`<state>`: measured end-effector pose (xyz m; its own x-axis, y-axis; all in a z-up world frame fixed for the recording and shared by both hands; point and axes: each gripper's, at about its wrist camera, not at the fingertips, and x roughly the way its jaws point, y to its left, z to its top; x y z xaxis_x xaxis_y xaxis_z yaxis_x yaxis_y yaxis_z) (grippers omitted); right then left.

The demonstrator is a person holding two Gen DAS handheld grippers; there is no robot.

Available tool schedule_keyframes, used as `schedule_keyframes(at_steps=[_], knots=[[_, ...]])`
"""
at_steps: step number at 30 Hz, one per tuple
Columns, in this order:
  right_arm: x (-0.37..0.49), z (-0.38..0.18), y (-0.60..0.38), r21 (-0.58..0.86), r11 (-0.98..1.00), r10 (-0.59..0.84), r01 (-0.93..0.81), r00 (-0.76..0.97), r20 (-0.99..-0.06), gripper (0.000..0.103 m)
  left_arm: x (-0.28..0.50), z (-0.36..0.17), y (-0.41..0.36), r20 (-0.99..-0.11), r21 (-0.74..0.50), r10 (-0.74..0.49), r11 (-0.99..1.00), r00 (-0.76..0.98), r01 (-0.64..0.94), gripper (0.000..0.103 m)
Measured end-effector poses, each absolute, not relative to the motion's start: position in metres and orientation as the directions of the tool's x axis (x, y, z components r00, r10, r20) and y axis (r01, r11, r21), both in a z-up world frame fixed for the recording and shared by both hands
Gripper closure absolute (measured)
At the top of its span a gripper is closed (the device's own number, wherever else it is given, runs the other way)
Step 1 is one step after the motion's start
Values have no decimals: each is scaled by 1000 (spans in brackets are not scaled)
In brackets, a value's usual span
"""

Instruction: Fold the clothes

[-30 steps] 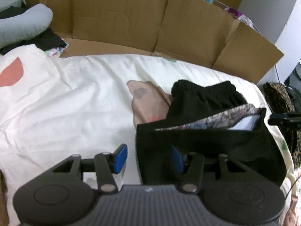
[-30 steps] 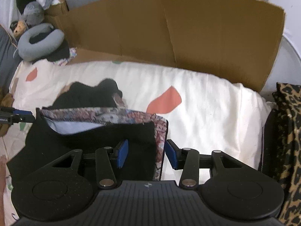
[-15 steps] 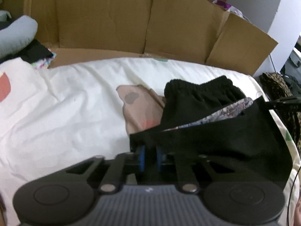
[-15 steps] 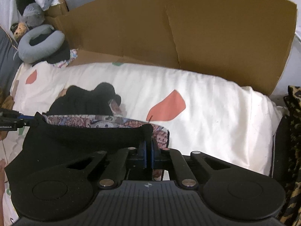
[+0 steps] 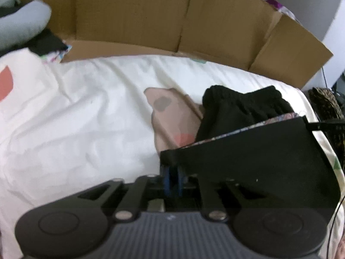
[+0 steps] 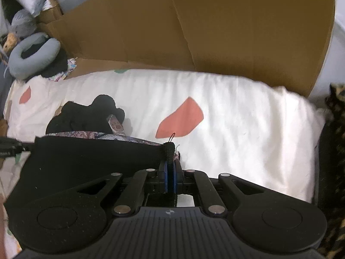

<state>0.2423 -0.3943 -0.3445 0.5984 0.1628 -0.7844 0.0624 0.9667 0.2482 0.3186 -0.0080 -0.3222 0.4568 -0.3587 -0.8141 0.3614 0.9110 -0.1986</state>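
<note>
While both grippers pinch the near corners of the black garment [image 6: 90, 157], it hangs stretched between them just above the white bed sheet [image 5: 75, 118], its far part with the elastic waistband [image 5: 243, 99] lying bunched on the sheet in front of the cardboard wall [image 6: 194, 32]. The left gripper [image 5: 172, 178] has its blue pads nearly together on a thick fold of cloth, having eased a little apart just now, so to my eye that corner could slip out if the hem is pulled tighter. The right gripper [image 6: 170, 173] is closed hard on a narrow bunched tip with a loose thread loop above it, and such a small bite might pull free too. A patterned inner lining [image 6: 129, 138] shows along the raised edge; uneven lifting could leave it twisted in the fold. The beige cloth [image 5: 172, 118] touching the garment beside the waistband may get dragged along. No brand, label or writing can be read anywhere.
</note>
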Motion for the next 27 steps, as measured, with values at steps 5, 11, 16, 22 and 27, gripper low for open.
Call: schedule_keyframes(at_steps=[5,11,16,22,27], knots=[[241,-343,-398,270,961,175,67,610,-773,63,318,-321,-3,-810,-200,-359,913,464,357,63],[246,-352,-396,274,960,189,56,592,-783,62,323,-327,-10,-813,-198,-363,908,456,369,62],[255,-361,-388,235,972,178,27,574,-799,62,325,-335,-20,-828,-171,-349,903,439,394,63],[261,-368,-376,187,982,164,-16,561,-811,63,326,-338,-26,-833,-154,-339,901,438,405,63],[262,-372,-364,132,988,151,-74,556,-817,66,327,-340,-31,-832,-144,-334,901,443,409,64]])
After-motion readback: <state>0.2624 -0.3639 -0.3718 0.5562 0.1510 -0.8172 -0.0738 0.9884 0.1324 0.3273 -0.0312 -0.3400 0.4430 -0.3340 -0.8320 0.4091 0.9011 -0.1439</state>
